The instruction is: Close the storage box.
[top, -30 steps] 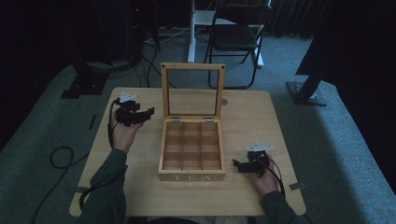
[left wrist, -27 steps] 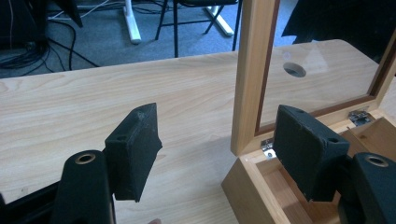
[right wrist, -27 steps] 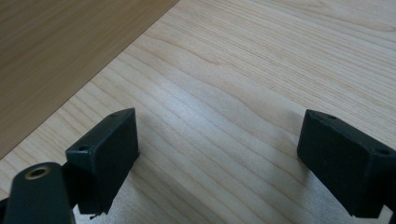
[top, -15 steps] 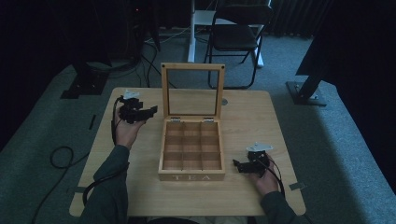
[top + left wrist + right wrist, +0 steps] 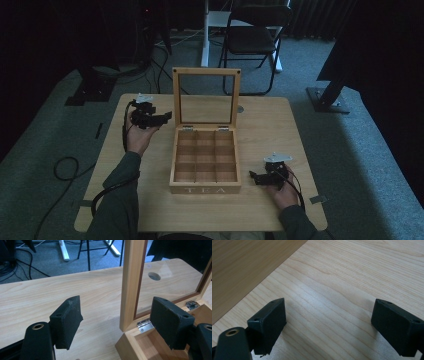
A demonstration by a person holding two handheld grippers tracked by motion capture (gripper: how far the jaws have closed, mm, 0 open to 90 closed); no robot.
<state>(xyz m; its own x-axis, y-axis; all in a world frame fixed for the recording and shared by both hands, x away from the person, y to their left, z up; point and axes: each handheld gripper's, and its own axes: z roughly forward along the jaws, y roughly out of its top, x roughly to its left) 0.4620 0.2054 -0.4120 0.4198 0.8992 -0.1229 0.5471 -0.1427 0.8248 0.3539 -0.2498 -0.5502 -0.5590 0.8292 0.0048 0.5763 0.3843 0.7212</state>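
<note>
Wooden tea box (image 5: 205, 161) sits at the table's (image 5: 270, 125) centre, mid-frame, glass lid (image 5: 206, 97) upright; the left gripper (image 5: 159, 118), jaws wide, hovers beside the lid's frame and could knock it shut, while the right gripper (image 5: 255, 176), jaws wide and empty, rests lower right.

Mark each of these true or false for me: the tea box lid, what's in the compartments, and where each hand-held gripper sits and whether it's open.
1. The tea box has its lid standing upright. True.
2. The compartments hold tea bags. False: those in the high view look empty.
3. The left hand-held gripper is open beside the lid's left edge. True: its jaws stand apart with the lid frame between them in the left gripper view.
4. The right hand-held gripper is shut on the box. False: its jaws are wide apart over bare table, right of the box.
5. A chair stands beyond the table. True.
</note>
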